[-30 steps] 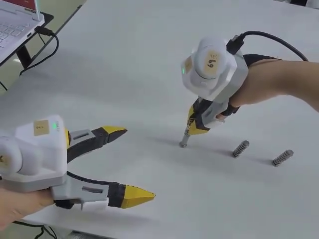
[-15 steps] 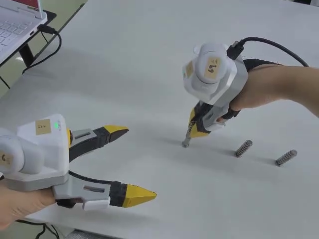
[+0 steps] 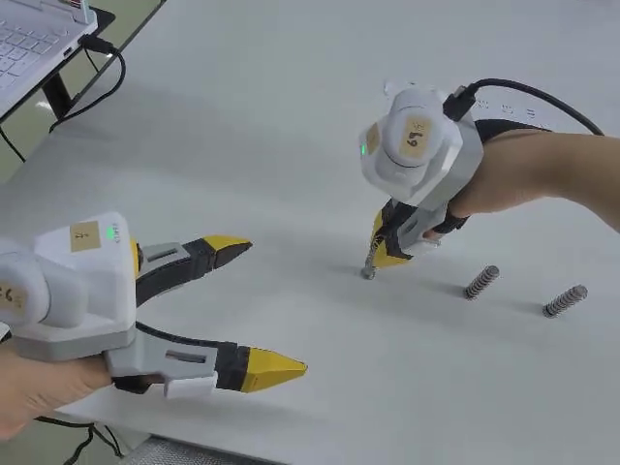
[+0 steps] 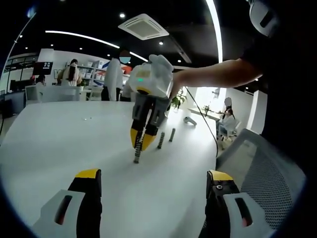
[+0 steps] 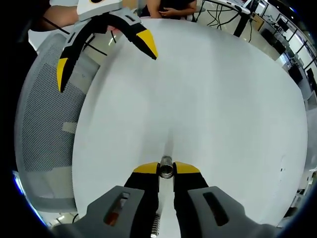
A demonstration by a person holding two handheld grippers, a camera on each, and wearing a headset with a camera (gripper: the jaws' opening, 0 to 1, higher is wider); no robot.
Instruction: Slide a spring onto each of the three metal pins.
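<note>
Fingers (image 3: 266, 366) of our left gripper (image 3: 274, 306) stand spread wide, nearest us at 7 o'clock. Toward 1 o'clock our right gripper (image 3: 381, 254), its sticker (image 3: 415, 137) reading roughly "69", pinches a tilted spring (image 3: 368, 266) touching the table (image 3: 291, 145). Two springs (image 3: 481, 282) lie at 3 o'clock; a laptop (image 3: 29, 34) sits far at 11.
</note>
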